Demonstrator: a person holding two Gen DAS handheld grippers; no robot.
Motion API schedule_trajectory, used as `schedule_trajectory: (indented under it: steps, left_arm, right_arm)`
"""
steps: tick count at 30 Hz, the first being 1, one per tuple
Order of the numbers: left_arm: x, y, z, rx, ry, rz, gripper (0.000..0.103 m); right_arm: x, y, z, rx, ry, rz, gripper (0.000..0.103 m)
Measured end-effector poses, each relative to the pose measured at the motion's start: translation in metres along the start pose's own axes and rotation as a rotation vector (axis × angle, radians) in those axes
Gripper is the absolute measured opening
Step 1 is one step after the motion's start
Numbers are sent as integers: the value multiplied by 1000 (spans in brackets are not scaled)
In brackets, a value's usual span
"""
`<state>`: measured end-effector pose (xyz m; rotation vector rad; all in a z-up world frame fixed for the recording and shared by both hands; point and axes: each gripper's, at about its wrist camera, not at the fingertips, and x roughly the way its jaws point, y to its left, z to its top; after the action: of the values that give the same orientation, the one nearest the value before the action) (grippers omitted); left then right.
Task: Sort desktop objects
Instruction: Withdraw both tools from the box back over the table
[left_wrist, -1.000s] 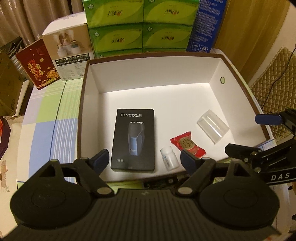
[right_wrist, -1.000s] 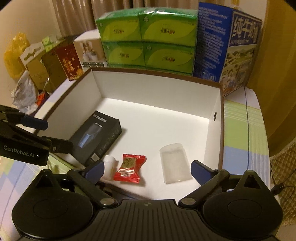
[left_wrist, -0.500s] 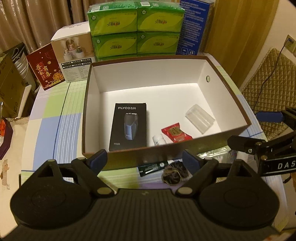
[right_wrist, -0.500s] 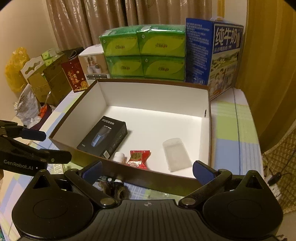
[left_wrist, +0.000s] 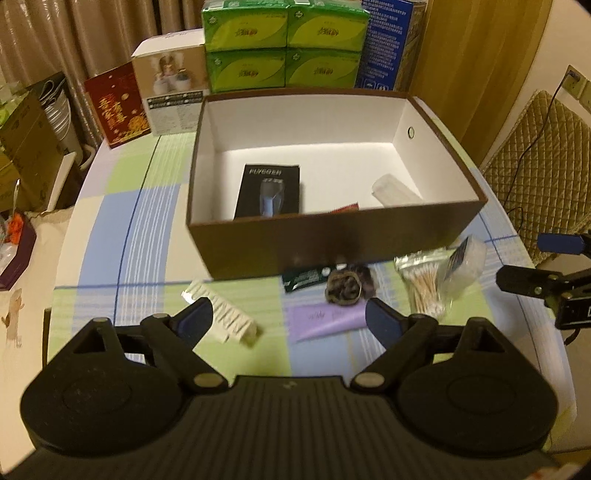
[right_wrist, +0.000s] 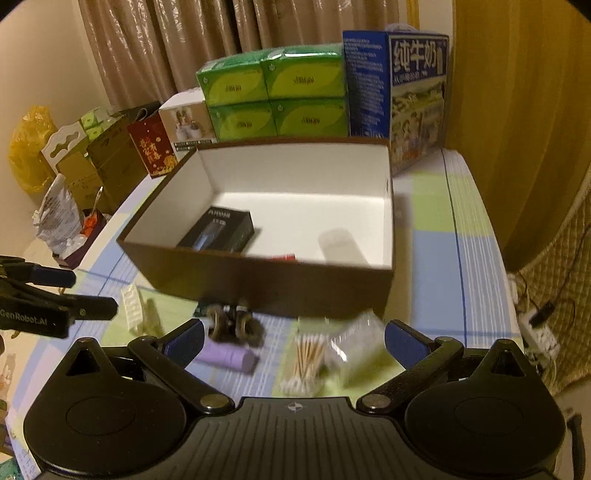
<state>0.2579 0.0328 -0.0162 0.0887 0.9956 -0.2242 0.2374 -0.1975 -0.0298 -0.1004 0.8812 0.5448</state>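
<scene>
a cluster of small unsorted things is seen on the checked worktop (left_wrist: 155, 236) just in front of the brown cardboard box (left_wrist: 332, 242): a white comb-like strip (left_wrist: 221, 317), a dark green sachet (left_wrist: 304, 277), dark hair ties (left_wrist: 347, 288), a purple tube (left_wrist: 325, 320), a bag of cotton swabs (left_wrist: 424, 284) and a clear packet (left_wrist: 463, 264). inside the box a black shaver carton (left_wrist: 269, 192), a red candy wrapper (left_wrist: 345, 208) and a clear plastic case (left_wrist: 395, 190) are already lying. the likeliest trouble is judged to be the crowding: the hair ties touch the tube and the sachet, so a neighbour could be nudged or dragged along, and the slippery swab bag could be pinched badly and dropped against the tall near wall of the box. the left claw (left_wrist: 286, 318) is held above the strip and the tube, released and empty, tilted down towards the worktop. the right claw (right_wrist: 293, 341) is likewise spread wide and empty, held over the swabs and the packet.
</scene>
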Motion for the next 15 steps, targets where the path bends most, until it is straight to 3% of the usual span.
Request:
schedule_trajectory:
  steps: [15]
  left_arm:
    - [0, 1, -47, -21, 67, 22, 87]
  right_arm:
    - [-9, -13, -44, 111, 64, -6, 101]
